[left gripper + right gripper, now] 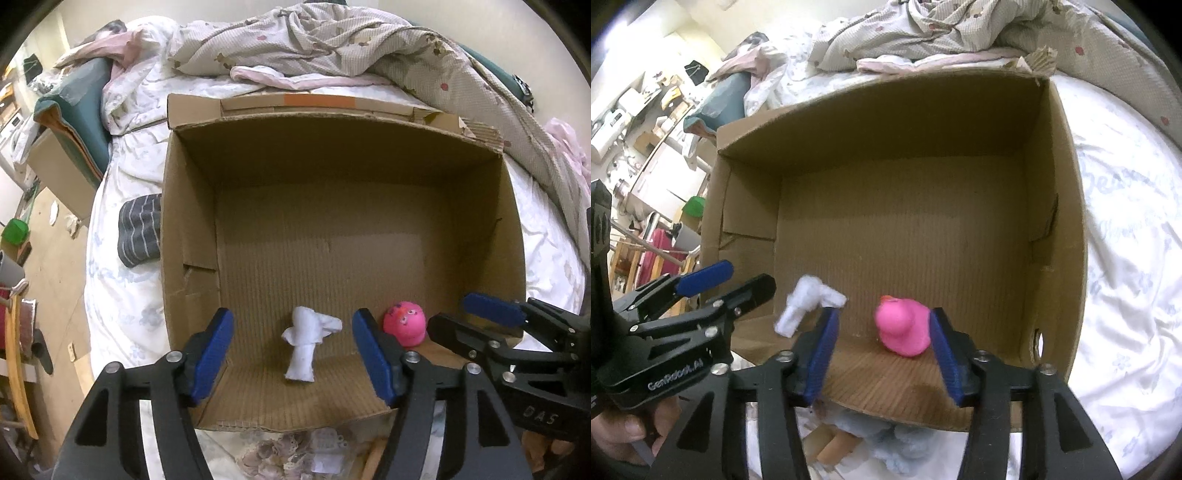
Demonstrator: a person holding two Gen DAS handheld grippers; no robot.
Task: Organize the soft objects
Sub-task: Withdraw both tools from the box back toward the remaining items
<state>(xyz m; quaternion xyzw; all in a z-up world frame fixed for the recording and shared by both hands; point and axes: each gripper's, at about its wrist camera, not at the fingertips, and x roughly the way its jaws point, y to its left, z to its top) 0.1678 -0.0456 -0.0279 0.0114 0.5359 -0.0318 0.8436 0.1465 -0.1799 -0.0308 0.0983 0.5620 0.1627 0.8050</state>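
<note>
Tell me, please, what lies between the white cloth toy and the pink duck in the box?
Only bare cardboard box floor separates the white cloth toy from the pink duck, apart from the right gripper finger, in the right wrist view.

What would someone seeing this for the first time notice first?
A big open cardboard box sits on the bed, almost bare inside. Near its front wall lie a bright pink rubber duck and a small white rolled cloth. Both grippers hover above them, jaws open and holding nothing.

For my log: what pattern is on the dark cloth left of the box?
Dark grey cloth with thin white stripes; left wrist view.
</note>
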